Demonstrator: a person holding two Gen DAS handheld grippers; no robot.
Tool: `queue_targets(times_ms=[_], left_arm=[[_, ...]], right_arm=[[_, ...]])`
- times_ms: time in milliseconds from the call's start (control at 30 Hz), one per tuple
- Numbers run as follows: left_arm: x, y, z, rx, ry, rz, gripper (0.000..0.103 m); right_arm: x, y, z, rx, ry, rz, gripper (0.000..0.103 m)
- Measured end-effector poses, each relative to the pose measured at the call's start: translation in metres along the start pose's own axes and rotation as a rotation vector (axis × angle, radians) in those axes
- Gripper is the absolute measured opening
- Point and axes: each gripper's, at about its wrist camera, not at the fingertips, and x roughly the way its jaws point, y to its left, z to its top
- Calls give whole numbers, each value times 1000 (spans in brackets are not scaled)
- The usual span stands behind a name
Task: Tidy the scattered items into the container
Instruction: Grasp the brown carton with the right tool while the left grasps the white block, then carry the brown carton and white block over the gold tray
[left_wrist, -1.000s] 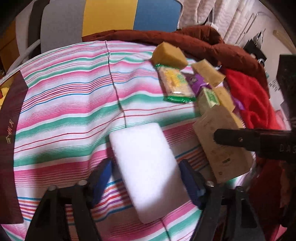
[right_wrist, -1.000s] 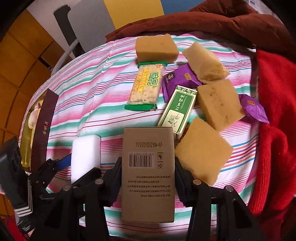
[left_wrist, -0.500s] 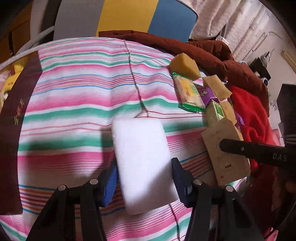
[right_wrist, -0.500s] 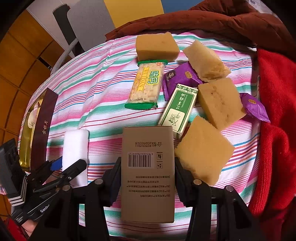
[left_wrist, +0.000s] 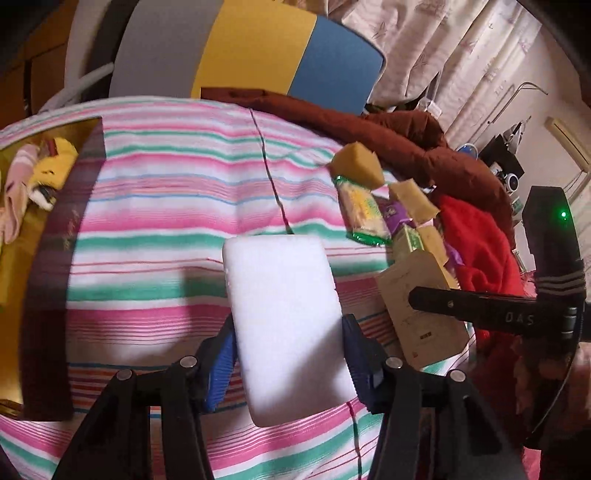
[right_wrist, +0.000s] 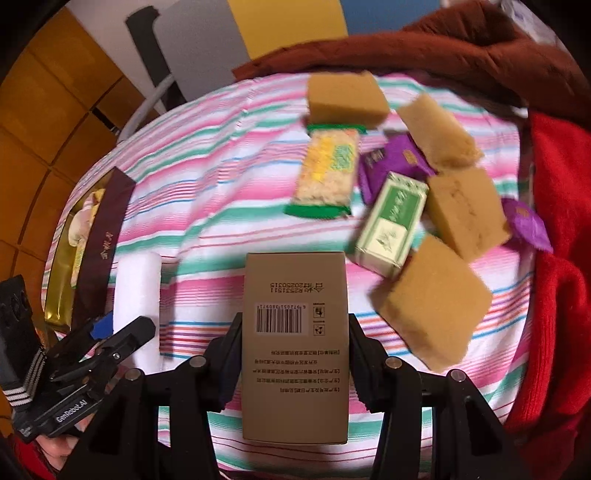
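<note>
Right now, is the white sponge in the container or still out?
Out. The white sponge is clamped in the left gripper above the striped cloth, beside the container.

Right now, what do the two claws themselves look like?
Left claw: black hinged arms with silver rivets, ribbed blue pads, white "GenRobot.AI" lettering and white stripes on its body. Right claw: the same black frame; its side bears "DAS", stripes and a green light.

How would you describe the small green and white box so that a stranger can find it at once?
On the striped cloth, look at the pile of snacks and sponges near the red blanket. The small green and white box lies in the middle of it, between the purple packet and a tan sponge. It is the only green carton.
</note>
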Motion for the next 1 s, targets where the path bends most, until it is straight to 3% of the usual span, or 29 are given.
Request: queue_targets(times_ms=[167, 567, 767, 1000], left_arm=[[-23, 10, 4, 11, -54, 1, 55], [-71, 56, 11, -28, -155, 37, 55], [-110, 90, 14, -77, -227, 75, 55], [-150, 159, 23, -170, -292, 173, 55]], right_arm=[[-10, 24, 0, -62, -62, -38, 51], [5, 98, 14, -99, -72, 73, 51], [-4, 148, 28, -132, -112, 160, 51], [1, 226, 49, -193, -110, 285, 51]])
